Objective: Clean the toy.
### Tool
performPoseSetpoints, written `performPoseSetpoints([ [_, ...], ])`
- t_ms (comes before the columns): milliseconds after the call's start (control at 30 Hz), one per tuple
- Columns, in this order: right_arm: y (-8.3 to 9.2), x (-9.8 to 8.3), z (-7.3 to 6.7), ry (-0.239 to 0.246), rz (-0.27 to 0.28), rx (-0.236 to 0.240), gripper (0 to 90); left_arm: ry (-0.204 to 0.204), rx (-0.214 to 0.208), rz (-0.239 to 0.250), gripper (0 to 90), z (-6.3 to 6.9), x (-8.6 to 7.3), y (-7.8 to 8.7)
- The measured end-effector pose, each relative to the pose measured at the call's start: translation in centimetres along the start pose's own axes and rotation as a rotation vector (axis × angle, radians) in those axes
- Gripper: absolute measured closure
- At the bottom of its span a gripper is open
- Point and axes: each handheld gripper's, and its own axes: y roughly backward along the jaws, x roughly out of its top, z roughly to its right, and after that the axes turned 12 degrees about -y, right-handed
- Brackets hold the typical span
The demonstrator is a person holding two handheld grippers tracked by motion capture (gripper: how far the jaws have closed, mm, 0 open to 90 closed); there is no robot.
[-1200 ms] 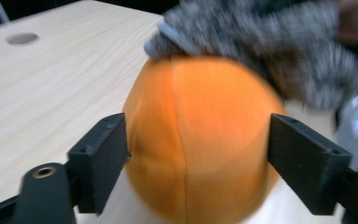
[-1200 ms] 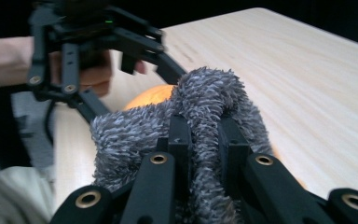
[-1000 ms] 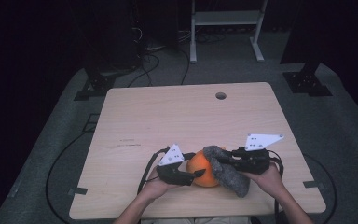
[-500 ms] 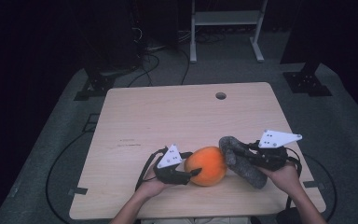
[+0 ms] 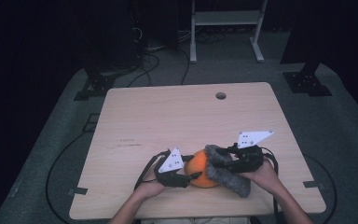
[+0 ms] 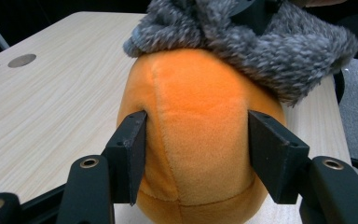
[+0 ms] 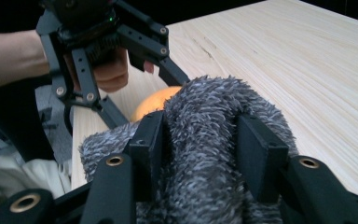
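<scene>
A dark room with cables and a metal stand (image 5: 226,28) on a grey carpet is surrounding a pale wooden table (image 5: 168,121), which has a round cable hole (image 5: 221,95) near its far edge.

At the near edge of the table, an orange plush ball (image 5: 200,169) is resting on the wood, with a grey fuzzy cloth (image 5: 228,172) draping over its right side and trailing down toward the person. In the left gripper view the cloth (image 6: 242,32) is lying across the top of the ball (image 6: 196,135), touching it.

The left hand-held gripper (image 5: 186,175) is reaching in from the ball's left. Its jaws are standing wide apart, one on each flank of the ball; they appear to be touching the plush, though how firmly they are pressing is hard to tell.

The right hand-held gripper (image 5: 221,158) is coming in from the right with its grey plate (image 5: 254,137) tilting up. In the right gripper view its jaws are pinching a thick fold of the cloth (image 7: 205,140), the pile bulging up between them. Beyond that fold, a small slice of the ball (image 7: 156,103) is peeking out, and the left hand-held gripper (image 7: 140,88) is showing farther off with a hand (image 7: 109,70) behind it.

The near part of the ball is hiding below the frame in the left gripper view, and the person's forearms are being cut off at the bottom of the high view.
</scene>
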Motion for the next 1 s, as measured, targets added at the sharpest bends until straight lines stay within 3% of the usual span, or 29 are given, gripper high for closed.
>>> performPoseSetpoints([
  [67, -0.7, -0.2, 0.0, -0.016, 0.012, 0.015, 52.0, -0.003, -0.004, -0.011, 40.5, 0.0, -0.1, -0.1],
  [167, -1.4, -0.5, -0.2, -0.004, 0.007, -0.015, 60.1, 0.017, -0.011, -0.016, 37.7, -0.2, -0.2, 0.0],
  [200, -1.6, -0.5, -0.4, 0.005, 0.002, -0.029, 63.2, 0.041, -0.015, -0.014, 32.1, -0.3, -0.2, 0.1],
  [233, -1.7, -0.6, -0.5, 0.014, -0.001, -0.033, 65.5, 0.09, -0.027, -0.01, 25.7, -0.6, -0.1, 0.1],
  [267, -1.8, -0.7, -0.6, 0.026, -0.003, -0.03, 68.6, 0.165, -0.033, 0.007, 19.2, -0.9, 0.0, 0.0],
  [300, -2.1, -0.9, -1.0, 0.04, 0.0, -0.018, 71.2, 0.2, -0.038, 0.008, 16.0, -1.0, 0.2, -0.2],
  [367, -2.5, -1.2, -2.0, 0.084, -0.003, -0.022, 73.4, 0.19, -0.044, -0.047, 15.8, -0.8, 0.4, -0.7],
  [433, -2.5, -1.5, -2.5, 0.117, -0.01, -0.044, 74.5, 0.187, -0.048, -0.038, 17.0, -0.6, 0.3, -0.8],
  [500, -1.7, -1.8, -2.2, 0.105, -0.001, -0.033, 76.0, 0.18, -0.054, -0.033, 16.9, -0.6, 0.3, -0.6],
  [667, 0.8, -2.9, -1.1, 0.048, 0.02, -0.049, 77.0, 0.213, -0.078, -0.025, 13.8, -0.8, 0.2, -0.7],
  [733, 1.7, -3.3, -0.7, 0.033, 0.015, -0.064, 77.1, 0.215, -0.084, -0.034, 15.2, -0.7, 0.2, -0.8],
  [800, 2.4, -3.5, -0.4, 0.026, 0.007, -0.085, 77.2, 0.191, -0.078, -0.032, 23.2, -0.5, 0.2, -0.7],
  [867, 3.0, -3.4, -0.2, 0.024, 0.007, -0.097, 77.2, 0.141, -0.064, -0.033, 32.1, -0.3, 0.3, -0.5],
  [1000, 3.8, -2.3, 0.0, 0.017, 0.06, -0.068, 77.1, 0.024, -0.038, -0.033, 40.2, -0.2, 0.7, -0.2],
])
